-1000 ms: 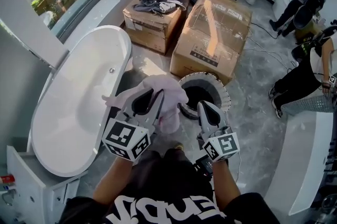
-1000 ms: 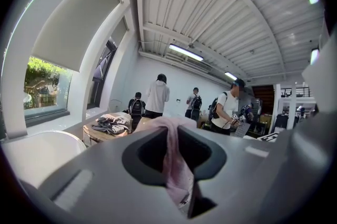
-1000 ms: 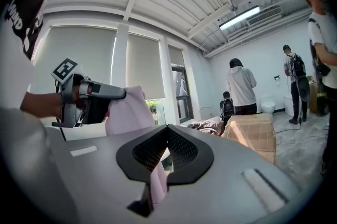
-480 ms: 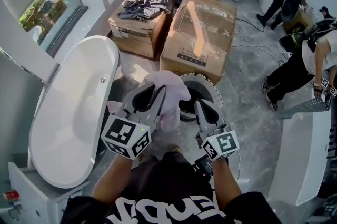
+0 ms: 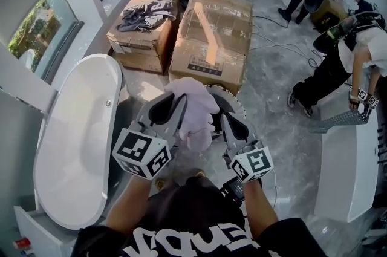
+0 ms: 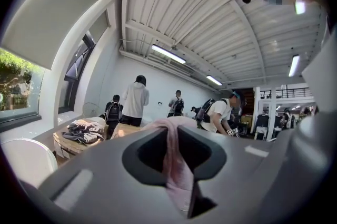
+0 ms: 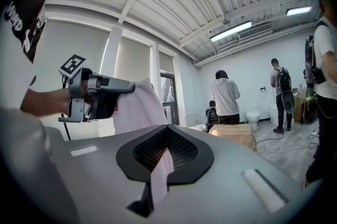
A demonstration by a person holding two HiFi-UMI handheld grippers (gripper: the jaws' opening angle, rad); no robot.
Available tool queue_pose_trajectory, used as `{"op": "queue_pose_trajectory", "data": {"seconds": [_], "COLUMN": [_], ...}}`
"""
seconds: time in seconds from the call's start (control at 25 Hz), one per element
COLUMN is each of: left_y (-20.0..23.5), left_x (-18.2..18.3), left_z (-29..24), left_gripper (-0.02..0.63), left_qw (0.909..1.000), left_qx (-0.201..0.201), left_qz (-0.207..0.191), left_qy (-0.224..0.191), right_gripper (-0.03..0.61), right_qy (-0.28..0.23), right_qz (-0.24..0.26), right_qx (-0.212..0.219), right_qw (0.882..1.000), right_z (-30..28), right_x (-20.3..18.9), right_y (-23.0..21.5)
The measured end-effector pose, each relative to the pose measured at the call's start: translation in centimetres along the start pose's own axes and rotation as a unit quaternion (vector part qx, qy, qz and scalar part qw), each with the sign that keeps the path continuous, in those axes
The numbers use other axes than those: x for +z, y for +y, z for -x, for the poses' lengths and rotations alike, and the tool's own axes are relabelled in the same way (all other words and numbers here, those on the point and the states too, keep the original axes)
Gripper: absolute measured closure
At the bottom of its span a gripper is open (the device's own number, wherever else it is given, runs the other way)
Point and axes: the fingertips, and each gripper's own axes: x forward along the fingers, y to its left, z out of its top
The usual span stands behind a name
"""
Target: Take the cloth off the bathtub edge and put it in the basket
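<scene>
A pale pink cloth (image 5: pixel 193 106) hangs bunched from my left gripper (image 5: pixel 180 103), which is shut on it; in the left gripper view the cloth (image 6: pixel 174 165) drapes over the jaw tips and runs down the slit between them. The cloth is above the round grey basket (image 5: pixel 239 107), covering most of its dark opening. My right gripper (image 5: pixel 228 121) is beside the cloth's right edge with its jaws together. In the right gripper view, pink shows through their thin slit and the cloth (image 7: pixel 138 107) dangles from the left gripper (image 7: pixel 113 88). The white bathtub (image 5: pixel 72 141) lies at the left.
Two cardboard boxes (image 5: pixel 208 38) stand behind the basket, the left one (image 5: pixel 142 32) with dark clothes on top. People stand and crouch at the back and right. A white fixture (image 5: pixel 344 171) runs along the right. Cables lie on the grey floor (image 5: pixel 272 68).
The left gripper and the cloth have moved right, away from the bathtub, and now hang over the basket opening. The right gripper has stayed close beside them.
</scene>
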Motion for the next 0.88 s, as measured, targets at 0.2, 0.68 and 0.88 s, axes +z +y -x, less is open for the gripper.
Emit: {"op": "queue_pose_trajectory", "data": {"seconds": [0.2, 0.68, 0.88], "left_y": [-2.2, -5.7, -6.6], "left_x": [0.3, 2.3, 3.2], "left_z": [-1.9, -5.8, -7.4], "left_gripper": [0.558, 0.558, 0.559], "left_qw": [0.9997, 0.9973, 0.9968], "left_qx": [-0.025, -0.057, -0.056], "left_qz": [-0.007, -0.044, -0.048], "left_qy": [0.002, -0.016, -0.03], "right_gripper": [0.572, 0.572, 0.572], "right_qy": [-0.008, -0.035, -0.041], "right_qz": [0.012, 0.047, 0.067], "right_qx": [-0.003, 0.001, 0.013], "right_qw": [1.0, 0.998, 0.997], "right_z": [0.6, 0.7, 0.3], "right_x": [1.5, 5.3, 7.1], "right_y": [-1.1, -4.3, -5.6]}}
